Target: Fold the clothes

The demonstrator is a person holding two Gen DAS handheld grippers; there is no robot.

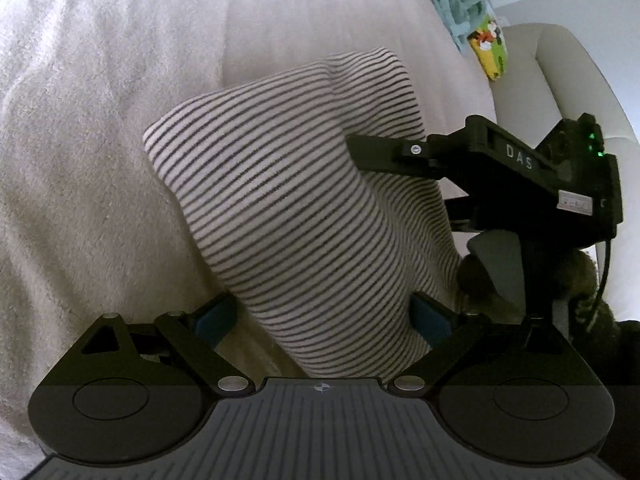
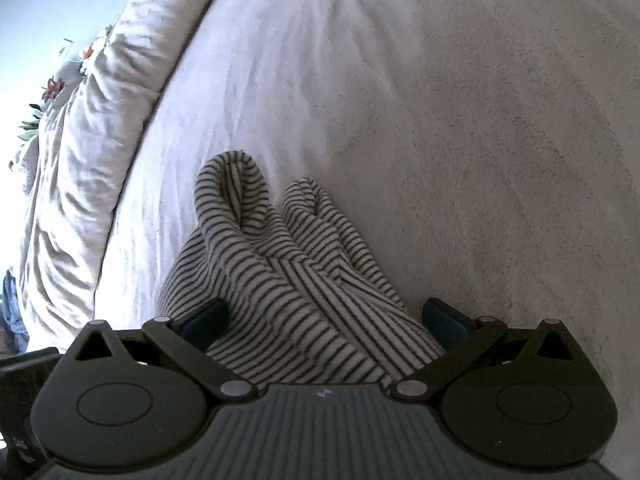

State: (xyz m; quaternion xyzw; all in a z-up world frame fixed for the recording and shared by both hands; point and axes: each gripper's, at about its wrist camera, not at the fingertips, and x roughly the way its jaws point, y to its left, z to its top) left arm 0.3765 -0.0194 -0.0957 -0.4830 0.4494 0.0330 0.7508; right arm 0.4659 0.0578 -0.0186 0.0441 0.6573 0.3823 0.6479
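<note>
L gripper (image 1: 322, 316) jaws wide, striped garment (image 1: 296, 200) btwn, unpinched | R gripper (image 2: 324, 320) also spread | R cam only: folded sleeve loops (image 2: 236, 184) | L cam only: R gripper body, mid right.

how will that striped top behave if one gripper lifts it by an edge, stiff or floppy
Probably floppy: the striped top already slumps in soft rolled folds on the blanket. It looks thin and light, so it would likely drape and unfold. The fuzzy blanket may drag on it a little.
</note>
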